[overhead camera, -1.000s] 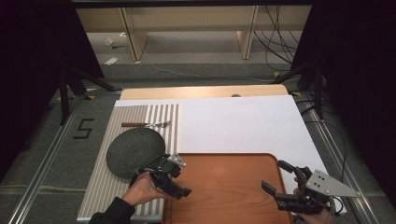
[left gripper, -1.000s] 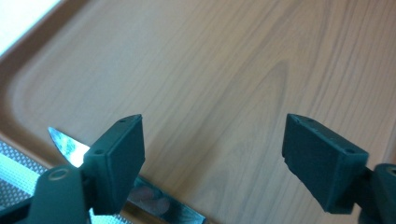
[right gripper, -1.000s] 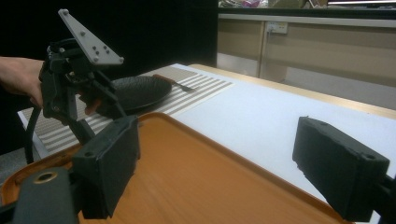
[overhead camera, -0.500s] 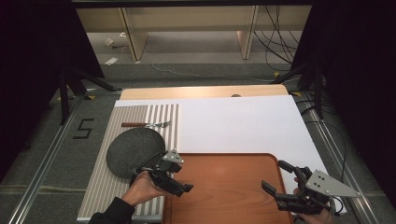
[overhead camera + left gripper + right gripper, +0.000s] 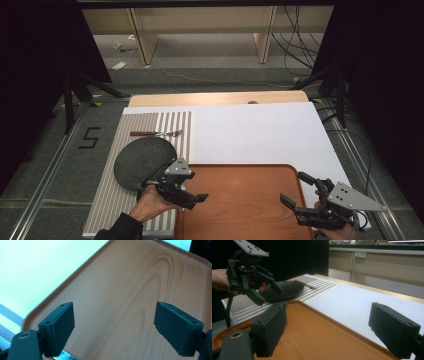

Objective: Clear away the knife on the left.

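Left hand-held gripper (image 5: 192, 196): jaws spread wide, holding nothing, poised over the tray's left rim, likely to grip it.
Right hand-held gripper (image 5: 300, 196): likewise released, at the right rim.
Tray (image 5: 240, 200): flat on the bench (image 5: 260, 130), between both.
Plate (image 5: 142, 160): beside it on the striped mat (image 5: 115, 200).

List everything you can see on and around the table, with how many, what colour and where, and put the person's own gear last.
wooden tray: one, reddish-brown, near middle of the table, nothing on it
plate: one, dark grey, on the striped mat, left of the tray
fork: one, metal with brown handle, on the mat beyond the plate
striped mat: one, grey and white, left part of the table
white sheet: one, covering the table beyond the tray
left gripper: one, black, open, over the tray's left edge
right gripper: one, black, open, at the tray's right edge
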A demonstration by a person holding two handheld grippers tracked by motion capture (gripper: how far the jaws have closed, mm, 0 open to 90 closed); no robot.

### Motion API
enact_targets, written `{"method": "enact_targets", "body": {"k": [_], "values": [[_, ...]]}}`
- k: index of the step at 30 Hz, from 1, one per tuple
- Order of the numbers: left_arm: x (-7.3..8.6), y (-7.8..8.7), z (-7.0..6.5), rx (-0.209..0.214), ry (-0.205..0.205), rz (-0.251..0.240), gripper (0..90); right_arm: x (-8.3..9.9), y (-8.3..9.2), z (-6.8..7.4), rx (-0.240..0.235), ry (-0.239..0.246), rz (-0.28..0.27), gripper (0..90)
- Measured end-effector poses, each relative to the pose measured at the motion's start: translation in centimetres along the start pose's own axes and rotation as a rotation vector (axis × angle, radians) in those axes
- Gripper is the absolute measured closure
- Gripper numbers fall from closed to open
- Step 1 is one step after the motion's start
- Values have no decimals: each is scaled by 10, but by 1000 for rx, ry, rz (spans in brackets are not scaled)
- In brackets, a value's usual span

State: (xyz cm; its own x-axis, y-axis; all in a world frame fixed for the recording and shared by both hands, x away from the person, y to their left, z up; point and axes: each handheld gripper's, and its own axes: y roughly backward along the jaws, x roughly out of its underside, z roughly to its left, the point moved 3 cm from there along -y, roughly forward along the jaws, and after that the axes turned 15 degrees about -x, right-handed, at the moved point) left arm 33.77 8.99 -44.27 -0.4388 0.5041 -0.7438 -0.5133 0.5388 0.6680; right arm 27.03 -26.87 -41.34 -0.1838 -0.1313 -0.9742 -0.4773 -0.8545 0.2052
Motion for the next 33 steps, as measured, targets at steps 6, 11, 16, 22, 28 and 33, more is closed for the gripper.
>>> {"method": "enact_targets", "body": {"k": [6,11,16,22,28,33], "values": [[0,10,2,-1,38,-102,164,0,0,0,0,0,0,159],[2,17,3,-17,44,-174,166,0,0,0,1,-1,1,159],[9,19,3,-23,56,-205,166,0,0,0,0,-2,0,159],[15,21,0,-43,59,-236,167,0,0,1,-2,-1,-7,159],[17,28,1,-58,104,-298,168,0,1,0,-1,-3,-8,159],[16,28,4,-59,116,-303,168,0,0,0,-2,-3,-9,159]]}}
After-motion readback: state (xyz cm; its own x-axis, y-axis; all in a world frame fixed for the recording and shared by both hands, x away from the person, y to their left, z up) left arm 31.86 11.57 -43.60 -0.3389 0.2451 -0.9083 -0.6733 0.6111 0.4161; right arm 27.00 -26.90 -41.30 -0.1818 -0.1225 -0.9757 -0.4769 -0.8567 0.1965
